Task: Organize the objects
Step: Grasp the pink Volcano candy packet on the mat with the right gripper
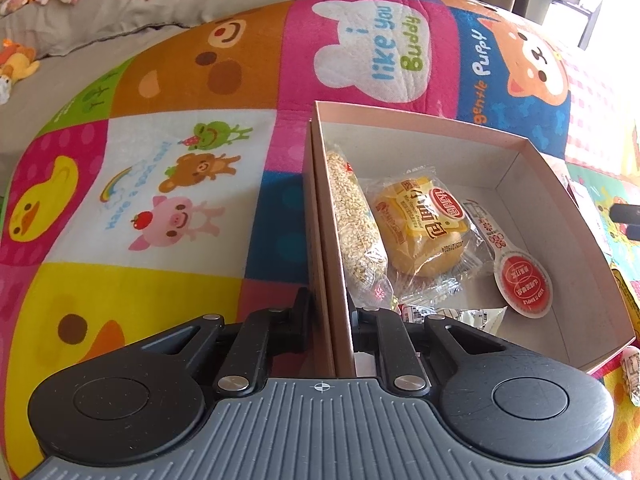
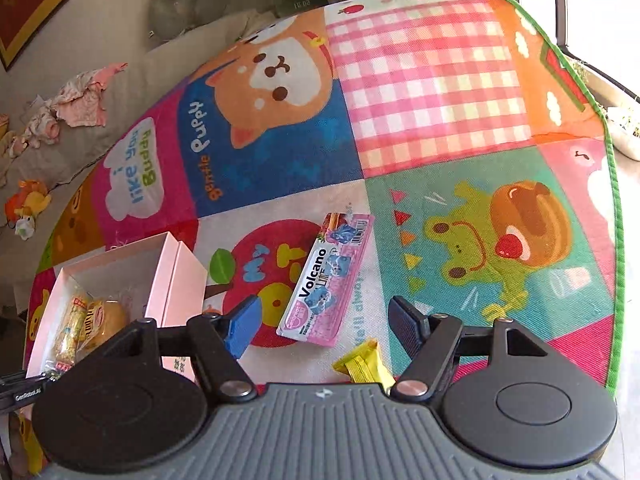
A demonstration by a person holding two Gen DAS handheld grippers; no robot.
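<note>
A shallow pink box (image 1: 420, 120) lies open on the play mat (image 1: 160, 184). Inside, side by side, lie a sesame bar (image 1: 356, 224) along its nine o'clock wall, a wrapped yellow bun (image 1: 424, 228) and a red-and-white packet (image 1: 516, 276). Outside, a pink Volcano packet (image 2: 328, 280) lies flat, with a yellow wrapper (image 2: 362, 364) at its six o'clock.

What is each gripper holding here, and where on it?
Left gripper: clamped on the pink cardboard box's near side wall. Right gripper: open, holding nothing.

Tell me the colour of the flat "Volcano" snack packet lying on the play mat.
Pink, with blue cartoon figures; the flat "Volcano" snack packet shows best in the right wrist view.
</note>
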